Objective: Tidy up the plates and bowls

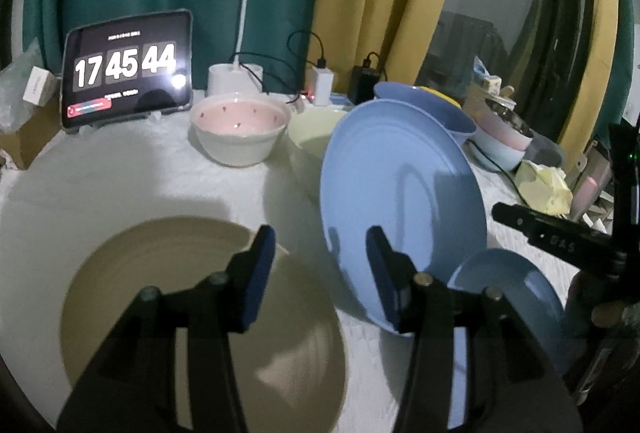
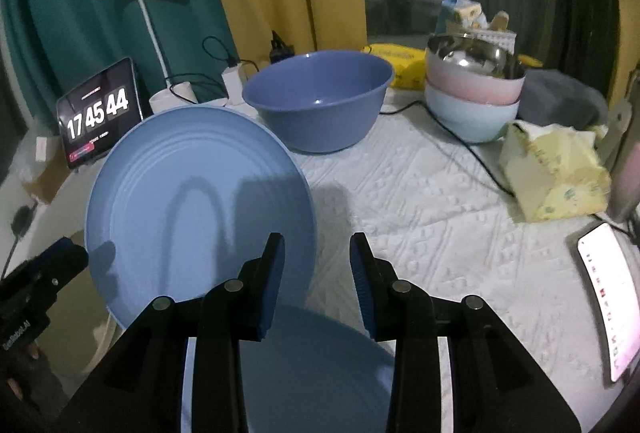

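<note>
Two Blue Plates Wait Beside an Empty Pair of Jaws

Two round light-blue plastic plates sit low in both views: one large ridged plate [image 2: 200,201] stands tilted, its face toward the cameras, and a second blue plate [image 2: 312,365] lies flat under the right hand-held gripper [image 2: 317,261]. That gripper's jaws stand partly apart and hold nothing. The left hand-held gripper [image 1: 320,257] is likewise part-open and empty, above the gap between a beige round plate [image 1: 200,313] at lower left and the tilted blue one. What props the tilted plate up I cannot tell. A deep blue plastic bowl [image 2: 318,99] stands at upper centre on the white textured surface [image 2: 440,213]. Stacking plates appears under way; next, a jaw pair likely must close on the tilted plate's rim.
</note>
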Available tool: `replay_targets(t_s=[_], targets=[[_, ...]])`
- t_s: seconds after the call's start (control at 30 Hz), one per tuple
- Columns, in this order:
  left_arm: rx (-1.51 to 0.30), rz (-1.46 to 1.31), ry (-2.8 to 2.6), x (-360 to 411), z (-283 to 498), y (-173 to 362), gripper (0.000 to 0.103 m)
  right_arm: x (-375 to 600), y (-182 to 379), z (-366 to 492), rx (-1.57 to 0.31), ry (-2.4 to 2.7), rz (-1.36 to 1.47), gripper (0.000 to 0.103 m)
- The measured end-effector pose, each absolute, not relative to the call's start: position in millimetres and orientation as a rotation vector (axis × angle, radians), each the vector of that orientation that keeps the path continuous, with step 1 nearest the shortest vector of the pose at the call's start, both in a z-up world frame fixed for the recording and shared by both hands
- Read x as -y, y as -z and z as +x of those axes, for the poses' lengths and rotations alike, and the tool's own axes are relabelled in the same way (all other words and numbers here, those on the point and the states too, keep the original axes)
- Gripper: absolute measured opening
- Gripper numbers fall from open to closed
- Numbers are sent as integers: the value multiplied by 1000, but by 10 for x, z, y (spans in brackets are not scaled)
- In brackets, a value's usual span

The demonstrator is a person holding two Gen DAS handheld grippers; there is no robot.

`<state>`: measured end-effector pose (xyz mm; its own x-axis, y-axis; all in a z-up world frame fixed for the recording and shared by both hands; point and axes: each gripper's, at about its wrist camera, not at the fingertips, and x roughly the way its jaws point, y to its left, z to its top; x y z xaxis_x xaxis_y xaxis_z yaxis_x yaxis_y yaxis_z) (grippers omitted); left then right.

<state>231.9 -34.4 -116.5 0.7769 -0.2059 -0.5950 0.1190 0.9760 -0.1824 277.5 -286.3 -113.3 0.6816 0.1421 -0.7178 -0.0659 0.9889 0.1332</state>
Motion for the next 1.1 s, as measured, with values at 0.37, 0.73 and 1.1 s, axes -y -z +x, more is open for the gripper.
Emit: replay_targets(t_s=[0.37,0.73,1.1], targets=[[-668,-139,175,367,2460,1219,49,2817,1336,3036,-882,-129,138,36],[-679,-113,194,543,2503,1240,38,2718,1402,3062,-870,-157,113,23],[-604,-132,162,463,2426,1116,27,2675,1183,2948,-734,-160,103,21]])
